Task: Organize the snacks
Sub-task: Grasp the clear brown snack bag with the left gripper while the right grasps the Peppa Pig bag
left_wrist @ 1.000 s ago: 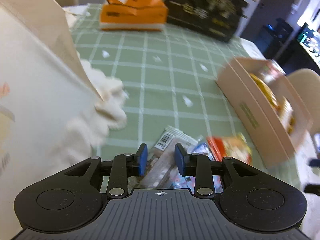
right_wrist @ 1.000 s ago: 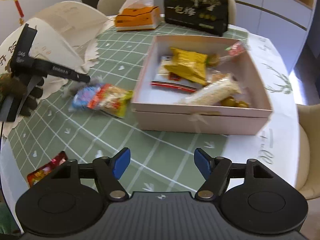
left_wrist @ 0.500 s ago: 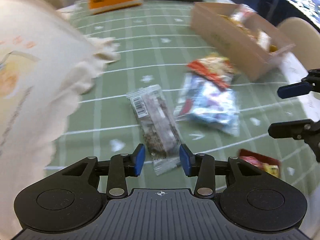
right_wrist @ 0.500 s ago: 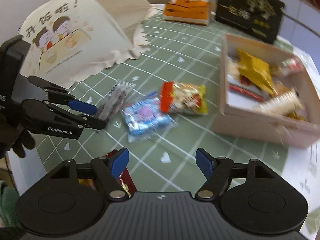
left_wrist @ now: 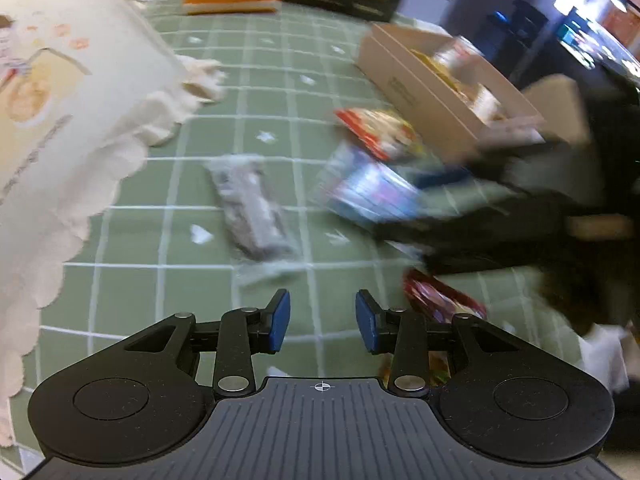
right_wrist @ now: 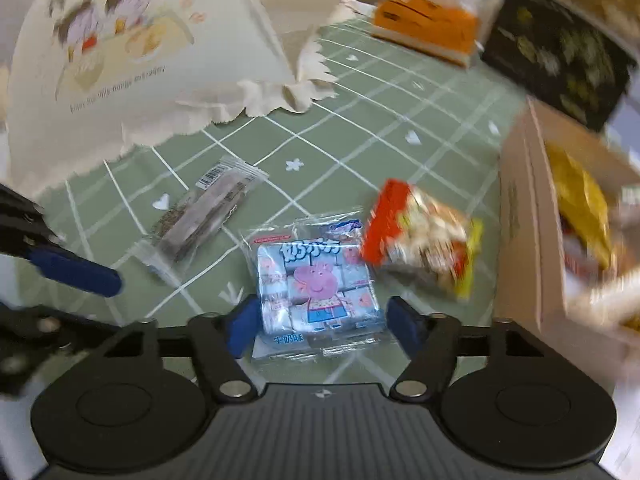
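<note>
Snacks lie loose on the green checked worktop (right_wrist: 400, 92). At far left sits the cream food cover (right_wrist: 132, 52); my left gripper (left_wrist: 322, 322) hangs open over bare cloth, nothing between its pads. Beyond it lies the clear packet (right_wrist: 202, 210). My right gripper (right_wrist: 318, 326) has just been narrowing with the blue packet (right_wrist: 316, 280) between its jaws; contact unclear. Next comes the red packet (right_wrist: 420, 240), then the cardboard box (right_wrist: 528, 248) holding snacks.

Between the blue-padded fingers (right_wrist: 240, 326) lay a light-blue snack packet (right_wrist: 318, 286) printed with a pink cartoon pig; beyond them, a green white-gridded tablecloth (right_wrist: 372, 120).
</note>
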`<move>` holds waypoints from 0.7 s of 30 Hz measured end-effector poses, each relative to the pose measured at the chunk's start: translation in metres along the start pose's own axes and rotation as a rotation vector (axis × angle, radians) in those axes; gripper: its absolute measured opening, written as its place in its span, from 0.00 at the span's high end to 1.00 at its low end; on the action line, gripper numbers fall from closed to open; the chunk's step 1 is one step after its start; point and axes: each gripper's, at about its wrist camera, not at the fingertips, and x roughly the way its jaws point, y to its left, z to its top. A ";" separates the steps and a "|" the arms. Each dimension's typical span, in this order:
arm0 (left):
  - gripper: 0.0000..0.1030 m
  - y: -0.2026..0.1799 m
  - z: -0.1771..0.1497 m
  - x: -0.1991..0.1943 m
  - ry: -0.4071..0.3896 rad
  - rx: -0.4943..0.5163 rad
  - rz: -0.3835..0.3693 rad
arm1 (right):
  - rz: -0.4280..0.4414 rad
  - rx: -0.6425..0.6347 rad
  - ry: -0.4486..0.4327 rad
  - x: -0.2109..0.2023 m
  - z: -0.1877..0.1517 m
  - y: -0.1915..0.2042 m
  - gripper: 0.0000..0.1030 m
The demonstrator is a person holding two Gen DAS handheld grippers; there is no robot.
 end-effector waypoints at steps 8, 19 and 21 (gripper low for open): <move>0.61 0.037 0.037 0.018 -0.101 -0.276 0.095 | -0.084 0.196 0.002 -0.061 -0.073 -0.042 0.43; 0.41 -0.017 0.056 0.068 -0.048 -0.011 0.260 | -0.238 0.352 0.014 -0.093 -0.147 -0.082 0.30; 0.41 -0.019 0.057 0.069 -0.044 -0.007 0.267 | -0.235 0.368 0.011 -0.092 -0.153 -0.082 0.25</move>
